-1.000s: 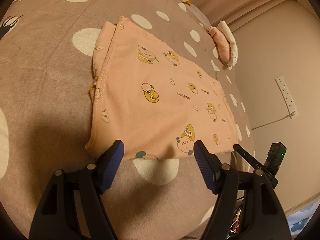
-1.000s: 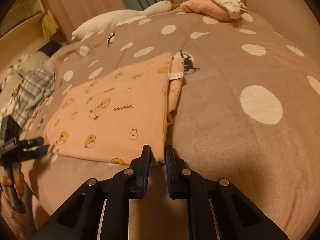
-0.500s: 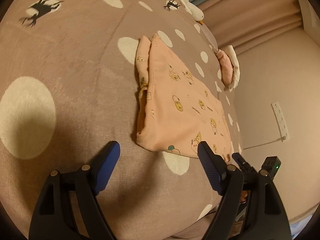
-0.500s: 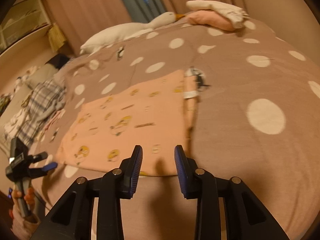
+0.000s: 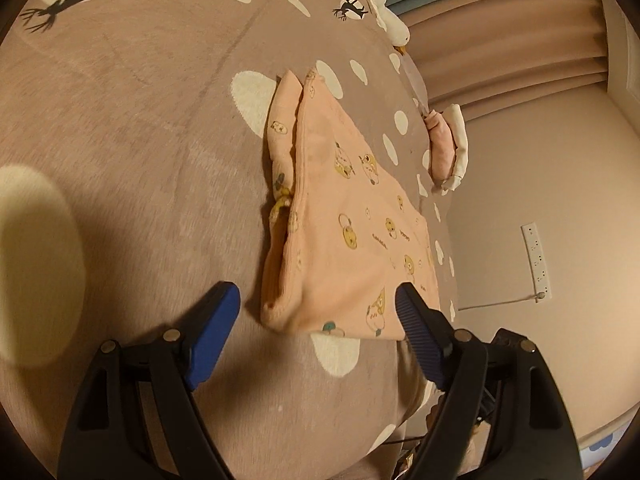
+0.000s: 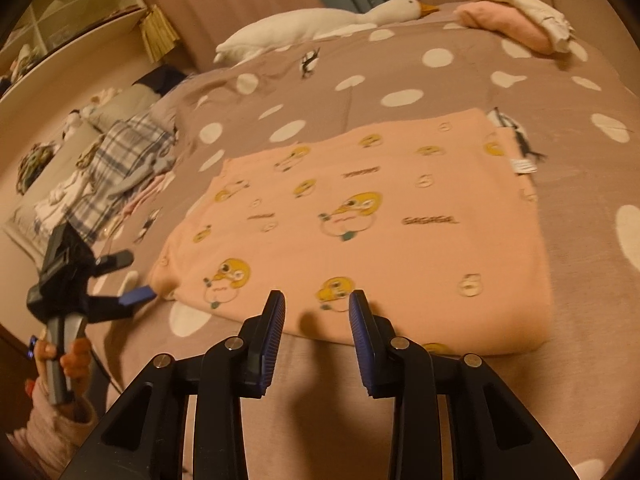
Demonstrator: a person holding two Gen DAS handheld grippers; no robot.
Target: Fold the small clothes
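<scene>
left tongs [image 5: 316, 308]: jaws spread wide, empty | right tongs [image 6: 317, 312]: jaws partly apart, empty, angled downward

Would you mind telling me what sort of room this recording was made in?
Most likely a bedroom: the peach garment lies on a bed's spotted brown cover, a plush goose lies along the far edge, and curtains hang behind.

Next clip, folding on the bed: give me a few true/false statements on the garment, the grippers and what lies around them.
1. The peach garment lies flat on the dotted bedspread. True.
2. The right gripper is clamped on the garment. False: open, nothing between its pads.
3. The left gripper is open. True.
4. The toy goose lies on the garment. False: it lies at the far edge of the bed.
5. Plaid clothes lie beside the bed. True.
</scene>
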